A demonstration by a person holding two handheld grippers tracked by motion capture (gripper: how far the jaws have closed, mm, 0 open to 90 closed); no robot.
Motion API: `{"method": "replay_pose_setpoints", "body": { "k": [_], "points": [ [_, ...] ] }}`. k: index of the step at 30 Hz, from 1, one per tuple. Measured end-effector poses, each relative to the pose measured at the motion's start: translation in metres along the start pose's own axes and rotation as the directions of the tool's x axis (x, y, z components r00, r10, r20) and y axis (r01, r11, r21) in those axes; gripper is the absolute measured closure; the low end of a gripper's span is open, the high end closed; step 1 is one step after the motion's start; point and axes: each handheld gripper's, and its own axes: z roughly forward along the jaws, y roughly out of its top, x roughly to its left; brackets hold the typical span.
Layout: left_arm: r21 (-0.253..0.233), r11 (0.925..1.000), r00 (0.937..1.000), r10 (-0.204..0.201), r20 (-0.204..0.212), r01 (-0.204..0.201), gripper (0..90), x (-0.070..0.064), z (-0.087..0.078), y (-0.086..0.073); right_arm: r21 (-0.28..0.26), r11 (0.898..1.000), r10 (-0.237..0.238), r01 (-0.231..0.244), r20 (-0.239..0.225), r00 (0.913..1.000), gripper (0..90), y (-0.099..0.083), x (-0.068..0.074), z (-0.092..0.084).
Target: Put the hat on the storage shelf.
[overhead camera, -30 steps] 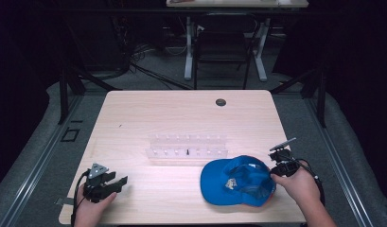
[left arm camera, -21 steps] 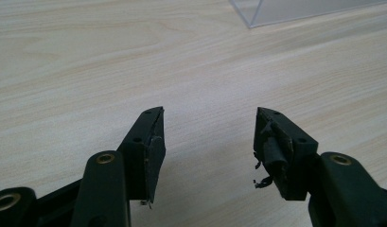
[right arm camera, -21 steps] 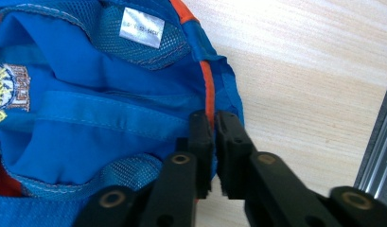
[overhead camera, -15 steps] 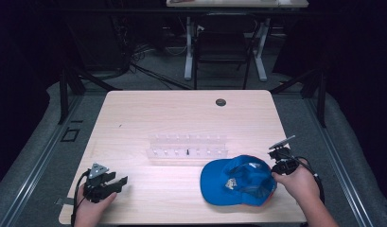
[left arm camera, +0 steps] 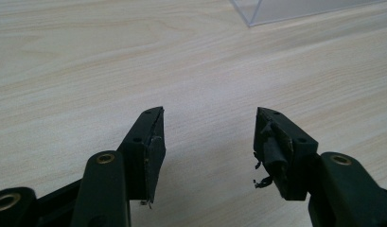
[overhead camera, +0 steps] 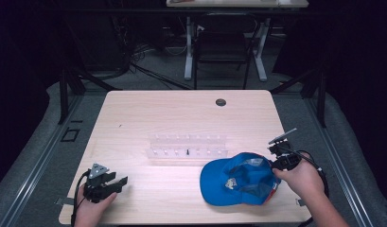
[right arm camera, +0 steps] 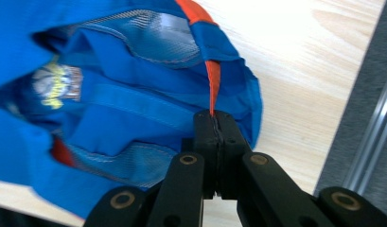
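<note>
- Blue cap [overhead camera: 239, 178] lies upside down on the table [overhead camera: 181, 113], just in front of the clear plastic organiser tray [overhead camera: 189, 147].
- Right gripper [right arm camera: 214, 118] has just been closing; jaws pinch the cap's orange-trimmed rim.
- Left gripper [left arm camera: 207, 137] spread, holding nothing, well left of the tray.
- Risk: thin fabric pinch may slip; the dragged cap could nudge the tray.

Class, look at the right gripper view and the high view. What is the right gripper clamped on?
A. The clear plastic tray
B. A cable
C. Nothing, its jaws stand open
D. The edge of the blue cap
D: in the right gripper view the right gripper has its jaws pressed together on the rim of the blue cap, at an orange seam.
</note>
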Motion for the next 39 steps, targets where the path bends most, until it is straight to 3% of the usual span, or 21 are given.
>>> {"method": "replay_pose_setpoints", "body": {
  "k": [7,14,18,26,32,33,37,39],
  "points": [
    [-0.002,1.0,1.0,0.001,-0.001,-0.001,44.3,0.0,0.0,0.0,-0.003,1.0,0.0,0.0,0.012,0.9999,89.7,0.001,0.0,-0.005],
    [0.002,1.0,1.0,0.002,0.0,-0.002,44.3,-0.001,0.001,0.0,0.006,1.0,-0.002,0.002,-0.02,0.9998,89.7,0.002,0.0,-0.011],
    [0.002,1.0,1.0,0.002,0.001,-0.002,44.3,-0.001,0.001,0.0,-0.025,1.0,0.008,-0.009,-0.034,0.9994,89.7,0.003,0.004,-0.019],
    [0.004,1.0,1.0,0.002,0.0,-0.002,44.3,-0.001,0.001,-0.001,-0.025,1.0,-0.016,0.013,-0.098,0.995,89.7,0.009,0.008,-0.042],
    [0.009,1.0,1.0,-0.003,0.008,0.003,44.3,-0.002,0.003,-0.001,-0.036,0.999,-0.025,0.019,-0.157,0.9873,89.7,0.015,0.017,-0.061],
    [0.011,0.9999,1.0,0.0,0.01,0.0,44.4,-0.002,0.003,-0.001,-0.034,0.999,-0.026,0.02,-0.19,0.9814,89.7,0.018,0.019,-0.067],
    [0.007,1.0,0.9999,0.002,0.012,-0.002,44.4,-0.003,0.002,-0.001,-0.039,0.999,-0.025,0.017,-0.226,0.9738,89.7,0.022,0.022,-0.076],
    [0.005,1.0,0.9999,0.004,0.011,-0.004,44.4,-0.004,0.003,-0.001,-0.052,0.999,-0.027,0.014,-0.263,0.9643,89.7,0.027,0.025,-0.088]
  ]
}}
